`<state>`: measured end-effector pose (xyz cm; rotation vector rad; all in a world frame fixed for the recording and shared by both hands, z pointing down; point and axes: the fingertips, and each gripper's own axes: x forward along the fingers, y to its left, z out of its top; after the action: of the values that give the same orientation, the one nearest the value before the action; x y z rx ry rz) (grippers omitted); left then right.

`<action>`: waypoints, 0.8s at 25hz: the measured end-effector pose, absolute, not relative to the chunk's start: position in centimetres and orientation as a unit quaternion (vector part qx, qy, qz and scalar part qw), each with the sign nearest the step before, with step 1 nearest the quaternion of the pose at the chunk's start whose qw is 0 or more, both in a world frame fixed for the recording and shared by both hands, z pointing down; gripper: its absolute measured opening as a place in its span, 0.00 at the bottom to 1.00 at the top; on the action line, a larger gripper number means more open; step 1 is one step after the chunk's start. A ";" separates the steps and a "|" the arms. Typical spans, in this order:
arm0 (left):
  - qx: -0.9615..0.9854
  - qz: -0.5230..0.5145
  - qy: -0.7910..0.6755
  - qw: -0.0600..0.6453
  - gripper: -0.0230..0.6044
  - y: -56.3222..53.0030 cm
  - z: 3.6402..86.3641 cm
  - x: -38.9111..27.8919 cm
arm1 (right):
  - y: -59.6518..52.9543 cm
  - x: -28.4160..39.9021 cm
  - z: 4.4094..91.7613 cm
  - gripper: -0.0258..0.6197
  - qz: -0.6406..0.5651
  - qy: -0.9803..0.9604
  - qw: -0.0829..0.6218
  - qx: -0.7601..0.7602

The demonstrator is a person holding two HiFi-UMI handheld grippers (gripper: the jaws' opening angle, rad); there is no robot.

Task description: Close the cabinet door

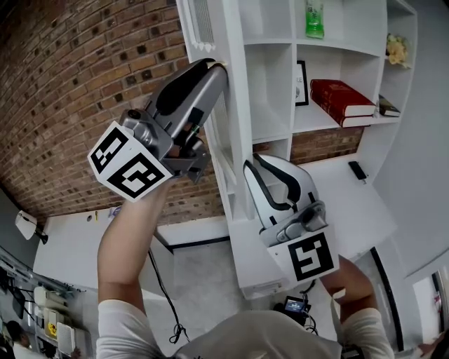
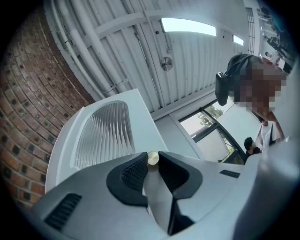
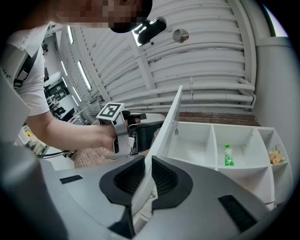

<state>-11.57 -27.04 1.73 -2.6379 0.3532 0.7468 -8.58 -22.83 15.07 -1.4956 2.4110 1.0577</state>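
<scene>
A brick wall (image 1: 70, 84) fills the left of the head view. In front of it the left gripper (image 1: 216, 68) reaches up to the one cabinet door (image 1: 235, 105), which stands open, edge-on to the head camera and swung out from the left side of the white cabinet (image 1: 270, 42). In the left gripper view its two jaws are pressed together on the door's free edge, with a single round brass knob (image 2: 153, 158) right at their tips. One ribbed glass panel (image 2: 101, 136) is set in the door's face beyond. Lower down the same edge sits the right gripper (image 1: 250, 167); the right gripper view shows its two black pads closed on either side of the white edge. Each gripper carries one cube with black-and-white square markers.

Right of the door, the open shelves hold:
- one green bottle (image 1: 314, 17) on an upper shelf, its label too small to read
- one black-framed picture (image 1: 301, 83), with print too small to read
- a red book (image 1: 340, 97) lying flat, perhaps two stacked; I cannot tell which
- one darker book (image 1: 389, 106) beside it
- one pale yellow object (image 1: 397, 49) at the far right

One small black object (image 1: 358, 170) lies on the white ledge below
</scene>
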 end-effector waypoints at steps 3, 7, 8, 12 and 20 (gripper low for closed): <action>-0.937 0.262 0.131 0.189 0.16 -27.1 1.7 -10.4 | -23.0 -7.3 15.1 0.12 0.349 0.793 0.058 -0.496; -0.938 0.253 0.143 0.191 0.16 -27.3 1.9 -7.4 | -23.5 -4.1 15.3 0.12 0.347 0.791 0.063 -0.500; -0.938 0.252 0.145 0.191 0.16 -27.4 1.9 -6.9 | -23.6 -3.6 15.3 0.12 0.348 0.790 0.063 -0.501; -0.937 0.247 0.155 0.190 0.16 -27.7 1.9 -5.2 | -24.3 -1.7 15.5 0.12 0.345 0.783 0.055 -0.515; -0.938 0.227 0.176 0.194 0.16 -29.0 1.7 -1.0 | -25.7 2.3 15.8 0.12 0.329 0.777 0.050 -0.534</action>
<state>-1.04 -28.98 1.72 -2.6300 0.4937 0.6371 2.29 -25.73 15.78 -1.6257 2.3680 1.0016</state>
